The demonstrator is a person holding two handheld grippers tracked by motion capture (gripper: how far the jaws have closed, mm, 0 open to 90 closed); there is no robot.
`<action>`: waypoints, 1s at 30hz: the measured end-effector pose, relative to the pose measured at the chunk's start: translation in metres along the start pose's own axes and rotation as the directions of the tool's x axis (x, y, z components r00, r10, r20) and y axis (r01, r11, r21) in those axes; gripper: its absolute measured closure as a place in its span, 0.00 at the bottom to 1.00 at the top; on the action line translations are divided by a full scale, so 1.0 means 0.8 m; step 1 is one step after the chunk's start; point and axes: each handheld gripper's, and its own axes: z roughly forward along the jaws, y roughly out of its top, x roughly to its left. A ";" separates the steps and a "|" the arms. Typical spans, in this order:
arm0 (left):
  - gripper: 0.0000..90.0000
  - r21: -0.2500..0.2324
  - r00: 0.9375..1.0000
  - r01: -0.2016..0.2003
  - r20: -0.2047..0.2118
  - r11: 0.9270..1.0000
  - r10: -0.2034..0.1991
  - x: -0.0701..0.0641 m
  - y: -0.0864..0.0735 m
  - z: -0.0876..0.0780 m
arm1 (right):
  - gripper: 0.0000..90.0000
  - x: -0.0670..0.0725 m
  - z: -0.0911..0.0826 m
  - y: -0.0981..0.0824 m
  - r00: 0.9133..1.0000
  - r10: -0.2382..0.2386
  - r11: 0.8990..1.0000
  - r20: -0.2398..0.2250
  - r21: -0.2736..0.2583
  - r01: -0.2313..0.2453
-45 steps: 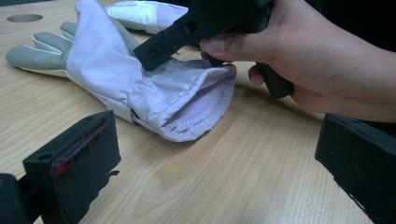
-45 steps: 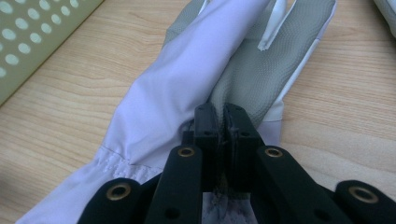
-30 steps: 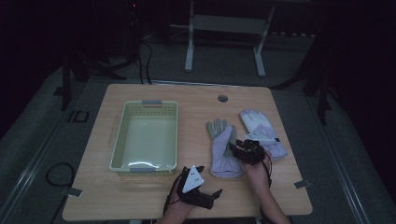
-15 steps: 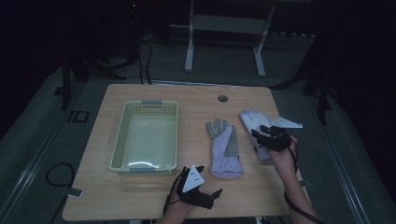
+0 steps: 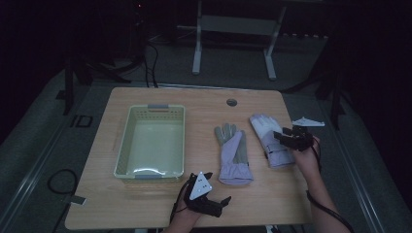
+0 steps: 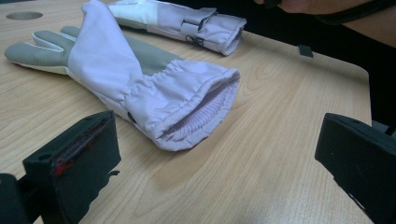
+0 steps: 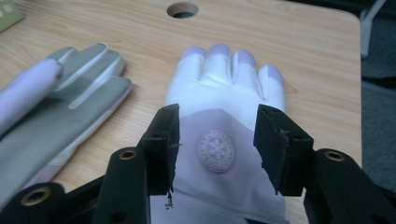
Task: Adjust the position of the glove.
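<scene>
Black right tongs (image 7: 215, 144), half open and just widened, empty, straddle the pale lilac fabric glove (image 7: 224, 154) lengthwise, fingers pointing away on the wooden worktop (image 7: 303, 56). Left tongs (image 6: 219, 172) gape, empty, farther off.

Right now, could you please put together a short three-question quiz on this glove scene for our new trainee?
1. True or false: the pale green plastic basket holds a glove.
2. Over which glove does the right gripper hover: A, the pale lilac glove with the round badge; B, the lilac glove with the grey palm?
3. In a word, how do the left gripper's jaws stand?

Key: 1 false, both gloves lie on the wooden table; 2 A; 3 open.
</scene>
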 end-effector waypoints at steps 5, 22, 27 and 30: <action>0.00 0.000 1.000 0.001 0.002 1.000 -0.001 0.000 0.000 0.000 | 0.57 -0.012 0.014 -0.006 0.999 0.038 0.999 -0.023 0.021 -0.038; 0.00 0.000 1.000 -0.004 -0.003 1.000 0.004 -0.001 0.000 0.000 | 0.68 -0.009 0.051 -0.033 0.999 0.026 0.996 -0.035 0.087 -0.022; 0.00 0.000 1.000 -0.003 -0.003 1.000 0.003 -0.001 0.000 0.000 | 0.76 -0.005 0.051 -0.032 0.999 0.021 0.994 -0.030 0.103 -0.018; 0.00 0.000 1.000 0.001 -0.002 1.000 -0.001 0.000 0.000 0.000 | 0.86 -0.002 0.048 -0.027 0.999 0.036 0.991 -0.019 0.127 -0.033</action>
